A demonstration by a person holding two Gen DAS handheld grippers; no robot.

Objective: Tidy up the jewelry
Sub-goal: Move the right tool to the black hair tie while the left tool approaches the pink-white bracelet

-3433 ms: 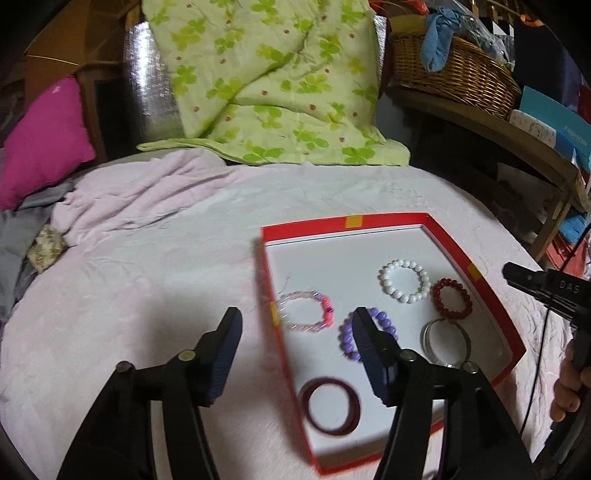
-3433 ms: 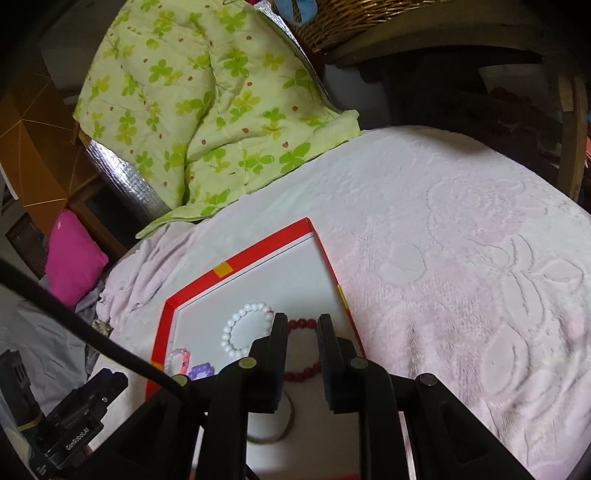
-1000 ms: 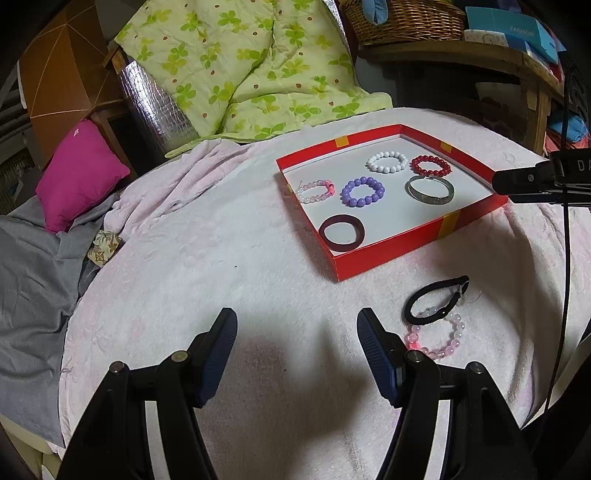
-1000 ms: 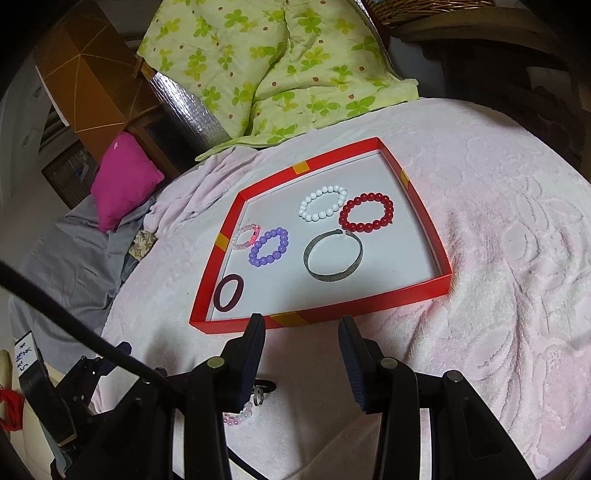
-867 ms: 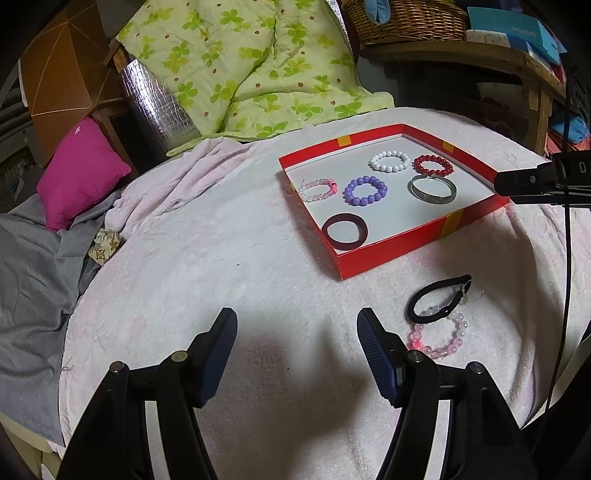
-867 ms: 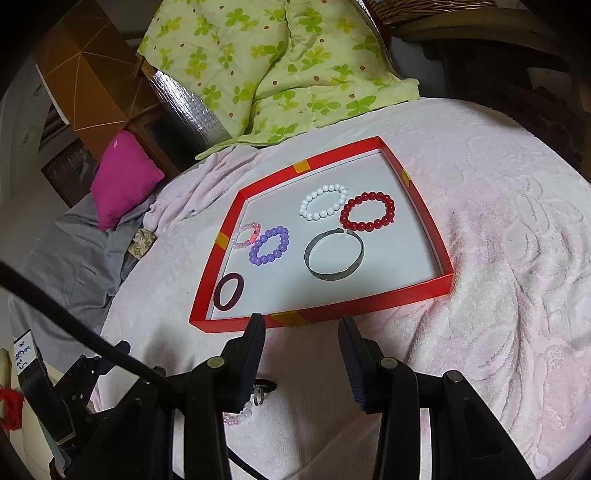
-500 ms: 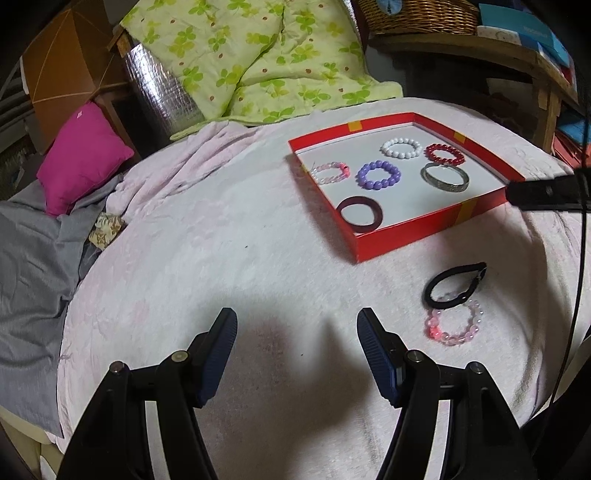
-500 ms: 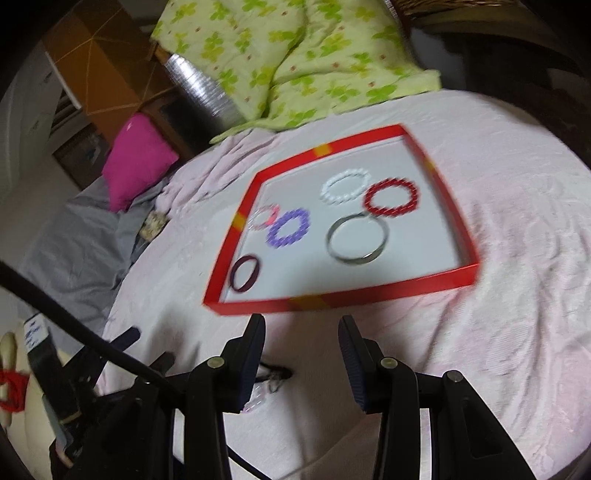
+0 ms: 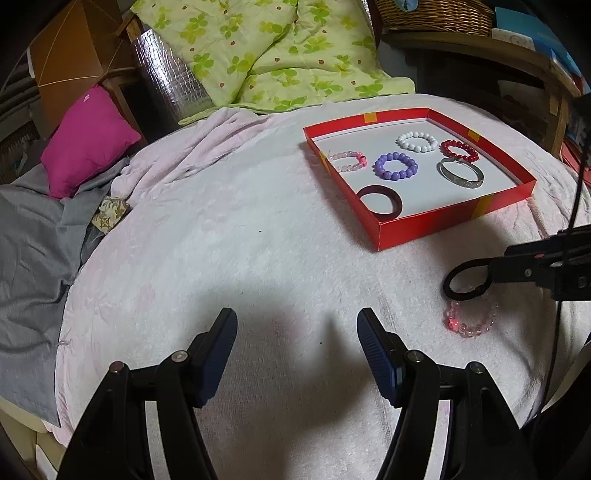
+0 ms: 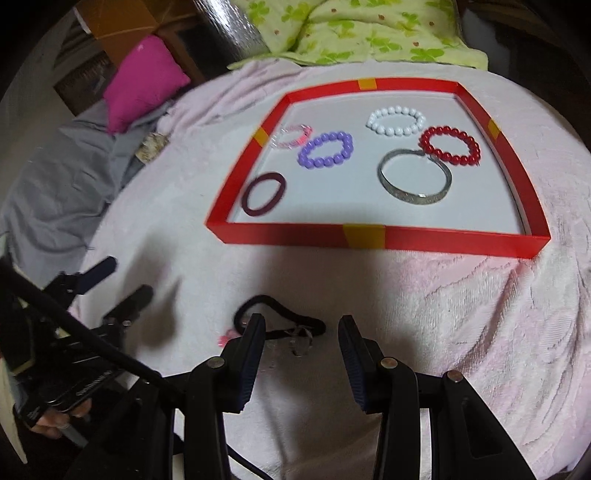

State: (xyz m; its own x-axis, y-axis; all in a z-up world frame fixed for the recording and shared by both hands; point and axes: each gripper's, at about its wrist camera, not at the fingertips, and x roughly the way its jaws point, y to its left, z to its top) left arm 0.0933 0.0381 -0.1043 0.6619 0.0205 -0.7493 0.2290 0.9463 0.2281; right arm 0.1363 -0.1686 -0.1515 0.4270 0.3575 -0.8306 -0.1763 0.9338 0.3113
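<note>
On the pale pink blanket (image 9: 229,236) that covers the round surface, we see a shallow red box (image 9: 436,221) with yellow tape patches on its walls and a white floor. We find no brand or label we can read; small print on the left gripper's body in the right wrist view is too blurred to make out.

Inside the box lie a white bead bracelet (image 9: 416,141), a red bead bracelet (image 9: 459,150), a purple bead bracelet (image 9: 396,166), a pink bead bracelet (image 9: 348,160), a silver bangle (image 9: 461,173) and a dark maroon ring (image 9: 380,201).

Outside it, near the front wall, a black hair tie (image 10: 280,317) lies on the blanket, touching a clear pink bead bracelet (image 9: 470,316).

Our right gripper (image 10: 302,345) hovers just over these two with its jaws apart, clamped on nothing. Our left gripper (image 9: 297,349) hangs above bare blanket, jaws wide apart and empty.

Behind the surface we see a green clover-print quilt (image 9: 266,48), a magenta pillow (image 9: 88,140), grey cloth (image 9: 33,258), a wicker basket (image 9: 436,14) on a wooden shelf (image 9: 491,51).
</note>
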